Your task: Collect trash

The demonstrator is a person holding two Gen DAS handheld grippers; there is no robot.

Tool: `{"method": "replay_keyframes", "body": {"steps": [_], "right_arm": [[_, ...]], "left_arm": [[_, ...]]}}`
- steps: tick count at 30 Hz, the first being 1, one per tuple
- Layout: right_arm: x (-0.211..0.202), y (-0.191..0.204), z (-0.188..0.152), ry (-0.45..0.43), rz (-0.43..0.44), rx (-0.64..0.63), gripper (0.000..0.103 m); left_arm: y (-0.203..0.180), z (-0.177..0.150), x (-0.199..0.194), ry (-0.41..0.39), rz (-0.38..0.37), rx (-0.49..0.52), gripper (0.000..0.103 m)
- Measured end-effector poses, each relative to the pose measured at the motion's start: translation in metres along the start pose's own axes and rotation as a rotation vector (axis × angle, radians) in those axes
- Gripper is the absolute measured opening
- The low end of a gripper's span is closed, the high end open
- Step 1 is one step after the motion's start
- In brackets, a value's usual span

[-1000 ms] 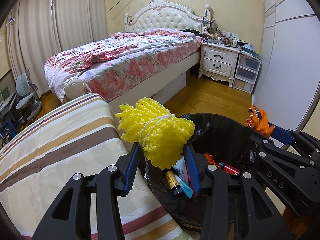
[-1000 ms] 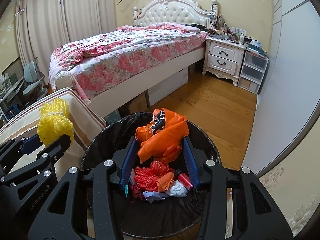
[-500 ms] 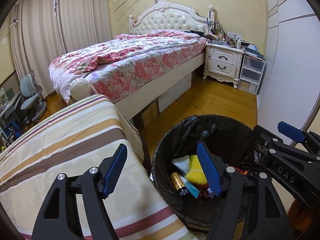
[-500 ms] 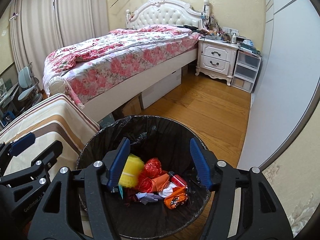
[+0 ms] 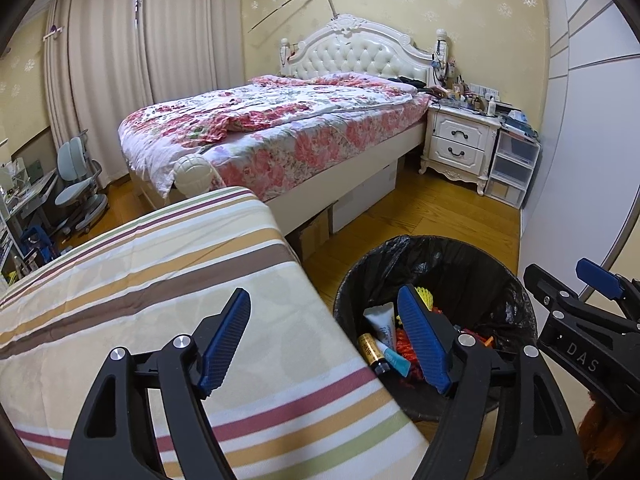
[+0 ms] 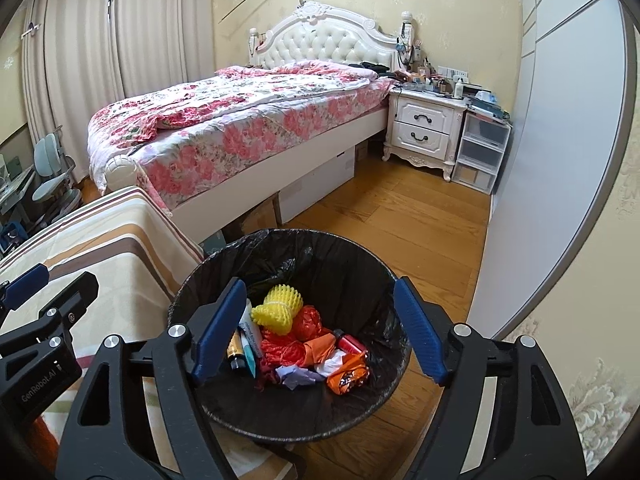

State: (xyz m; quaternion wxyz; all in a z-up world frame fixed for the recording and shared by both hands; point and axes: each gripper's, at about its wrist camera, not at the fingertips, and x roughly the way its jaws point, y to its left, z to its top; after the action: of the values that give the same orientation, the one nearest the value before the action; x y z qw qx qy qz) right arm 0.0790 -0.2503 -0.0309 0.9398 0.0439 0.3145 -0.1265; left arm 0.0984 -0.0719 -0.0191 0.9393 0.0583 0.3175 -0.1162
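Trash [image 6: 304,344] fills bin [image 6: 280,248] beside striped cloth [image 5: 160,280]; both hand-held grippers released

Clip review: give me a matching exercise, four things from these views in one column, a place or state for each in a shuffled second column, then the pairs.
Things
1. yellow foam fruit net
2. left tongs
3. white two-drawer nightstand
4. black-lined round trash bin

Place or state
A. beside the floral bed's headboard
B. on the wood floor next to the striped cloth
C. open, holding nothing
D. lying in the bin on top of red and orange trash

Pairs: 1-D, 2-C, 3-A, 4-B
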Motion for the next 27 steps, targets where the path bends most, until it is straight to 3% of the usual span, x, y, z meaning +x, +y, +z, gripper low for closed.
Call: {"method": "replay_keyframes", "body": {"steps": [16, 27], "right_arm": [[-0.067, 0.030, -0.022, -0.058, 0.023, -0.053, 0.077], [-0.097, 0.039, -0.032, -0.095, 0.037, -0.076, 0.078]], "left_arm": [[0.037, -0.028, -0.067, -0.065, 0.054, -0.063, 0.076], [0.053, -0.044, -0.089, -0.080, 0.080, -0.086, 0.076]]}}
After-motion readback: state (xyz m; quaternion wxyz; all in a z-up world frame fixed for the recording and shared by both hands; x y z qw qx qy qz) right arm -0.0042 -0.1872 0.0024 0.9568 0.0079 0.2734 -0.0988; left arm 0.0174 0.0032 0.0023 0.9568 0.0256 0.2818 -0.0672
